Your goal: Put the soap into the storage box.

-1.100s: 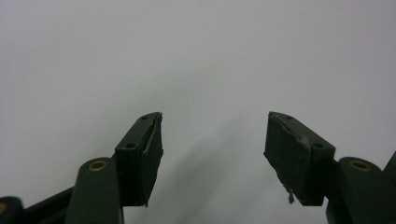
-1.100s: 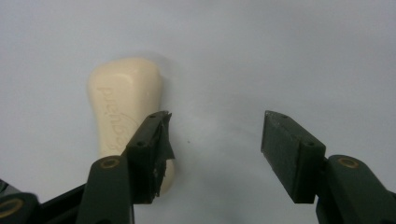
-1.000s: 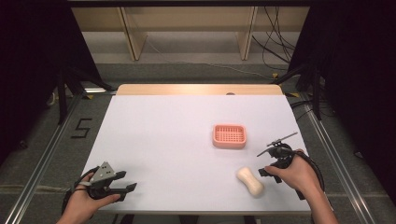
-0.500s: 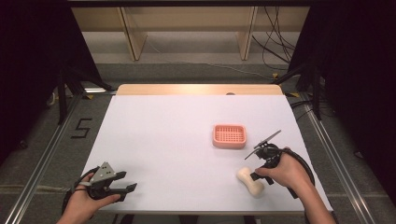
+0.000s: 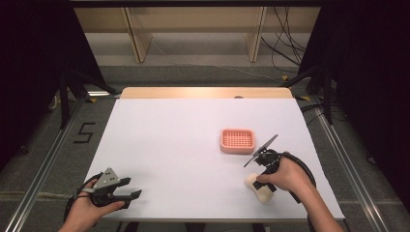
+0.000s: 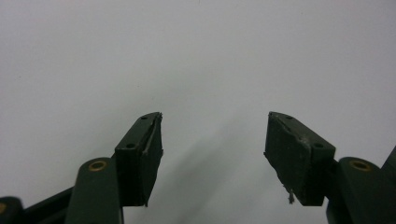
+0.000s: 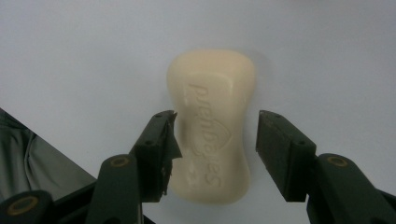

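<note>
Soap bar (image 7: 212,126), embossed lettering unreadable, lies between the open right gripper (image 7: 215,140) jaws.

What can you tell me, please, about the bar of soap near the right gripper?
The bar of soap is cream-coloured and smooth, with rounded ends, a narrowed waist and raised lettering moulded into its top face. It lies flat on the white table, near the front right edge, apart from the pink soap dish. The right gripper straddles its waist; the jaws stand either side with a visible gap on one side, not clamped.
</note>
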